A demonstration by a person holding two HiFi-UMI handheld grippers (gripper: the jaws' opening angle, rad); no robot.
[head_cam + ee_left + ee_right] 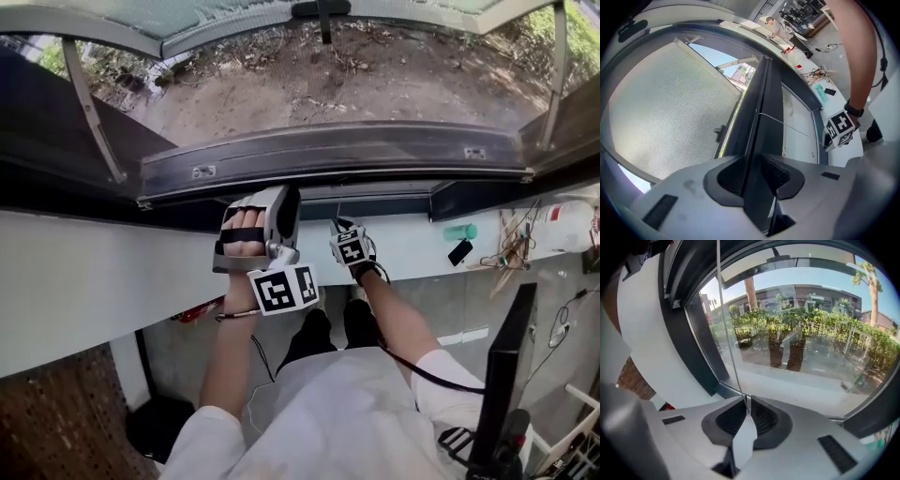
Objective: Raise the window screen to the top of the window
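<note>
Sill (112,262): one long white ledge, smooth and flat.
Grippers: two, grey moulded plastic with ribbed dark pads.
Cubes: two, printed with black-and-white squares; left cube (281,289), right cube (352,247).
Left gripper (757,176): above the sill, jaws clamped on the bar.
Bar (764,93): one, dark, flat and straight, seen edge-on between the left pads.
Screen (670,108): one sheet of fine grey mesh, above the sill, right beside the bar.
Right gripper (746,406): just over the sill, jaws pinched together on the cord.
Cord (729,333): one, thin, pale and taut, running from the bar to the right pads.
Tab (743,439): one flat white strip under those pads.
On the sill: one teal tube (459,232), one small black slab (459,251).
</note>
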